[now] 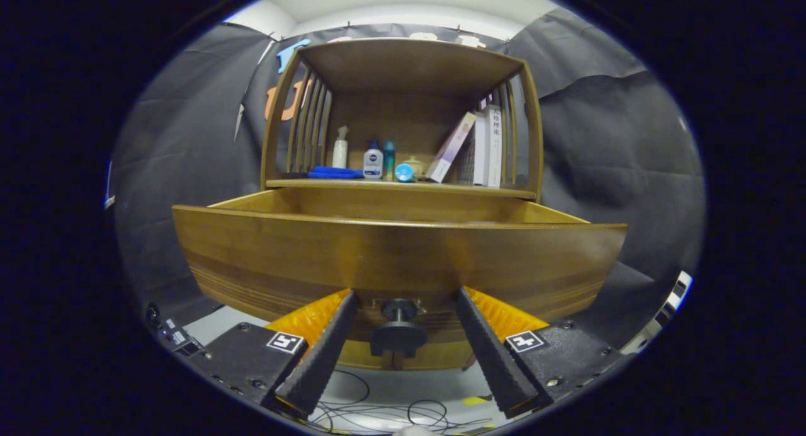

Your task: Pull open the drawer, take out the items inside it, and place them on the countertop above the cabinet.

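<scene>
A wooden cabinet's drawer stands pulled out toward me, its wide front panel just ahead of the fingers. Its round dark knob sits between my fingertips, with a gap on each side. My gripper is open, neither finger touching the knob. The drawer's inside is hidden behind its front panel. Above it lies the countertop, which carries a blue cloth, a white spray bottle, a white-and-blue bottle, a teal bottle and a blue lid.
Leaning books fill the countertop's right side under the cabinet's wooden top shelf. Slatted side walls flank the countertop. Cables trail on the pale floor below the drawer. Black cloth hangs behind the cabinet.
</scene>
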Tool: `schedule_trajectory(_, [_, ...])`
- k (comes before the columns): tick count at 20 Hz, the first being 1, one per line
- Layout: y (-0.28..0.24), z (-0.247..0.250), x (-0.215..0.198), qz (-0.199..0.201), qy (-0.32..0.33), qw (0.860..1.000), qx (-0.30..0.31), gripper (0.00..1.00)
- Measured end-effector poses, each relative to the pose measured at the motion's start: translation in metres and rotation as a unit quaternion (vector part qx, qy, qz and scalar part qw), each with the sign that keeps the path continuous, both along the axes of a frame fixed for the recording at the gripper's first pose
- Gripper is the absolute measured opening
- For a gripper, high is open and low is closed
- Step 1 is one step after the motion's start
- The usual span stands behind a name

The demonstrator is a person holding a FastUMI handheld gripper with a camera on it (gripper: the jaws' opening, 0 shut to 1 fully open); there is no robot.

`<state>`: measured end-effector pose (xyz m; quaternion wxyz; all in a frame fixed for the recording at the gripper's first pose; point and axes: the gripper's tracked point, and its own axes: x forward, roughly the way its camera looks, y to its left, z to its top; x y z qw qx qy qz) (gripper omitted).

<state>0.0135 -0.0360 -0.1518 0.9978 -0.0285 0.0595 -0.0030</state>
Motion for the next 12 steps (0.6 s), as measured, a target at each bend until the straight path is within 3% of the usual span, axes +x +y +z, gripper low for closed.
schedule_trajectory(12, [0.001, 0.008, 0.042, 0.008, 0.012, 1.000, 0.001, 0.99])
